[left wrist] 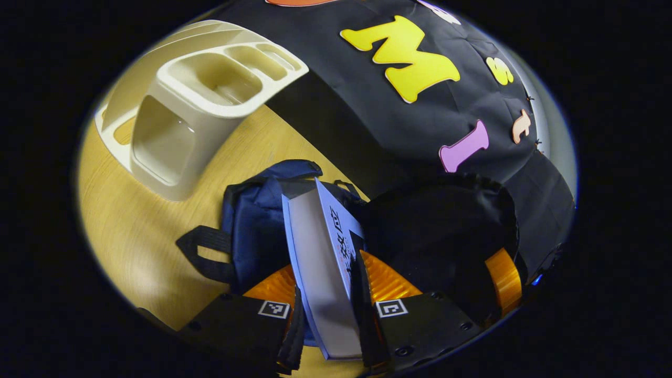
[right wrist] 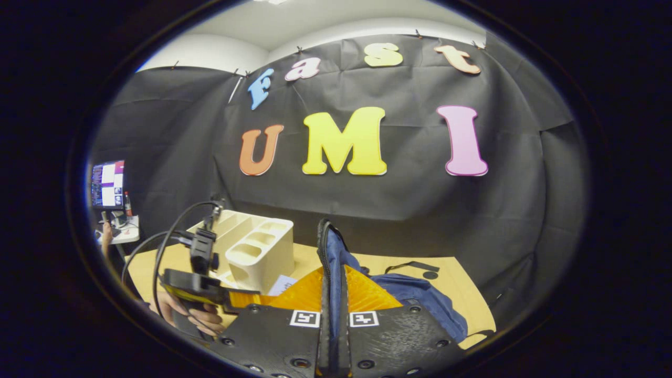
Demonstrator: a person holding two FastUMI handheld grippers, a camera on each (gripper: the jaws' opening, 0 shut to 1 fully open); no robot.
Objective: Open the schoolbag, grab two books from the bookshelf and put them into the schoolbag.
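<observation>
Left gripper view shows the left gripper (left wrist: 328,304) with its two fingers pressed on a book (left wrist: 323,273), one on each cover near the lower edge, and the book points forward over the mouth of the blue schoolbag (left wrist: 257,231), which lies on the wooden table (left wrist: 142,241) just beside the cream bookshelf (left wrist: 210,100). Right gripper view shows the right gripper (right wrist: 334,325) closed on the rim of the schoolbag (right wrist: 336,252), both fingers pinching the fabric and lifting it upright. I judge the book is stiff and of moderate weight, with smooth covers that may slide, so a firm hold closer to the spine seems safer. The bag is soft and will collapse if released; holding it at the edge of the opening keeps the mouth wide
</observation>
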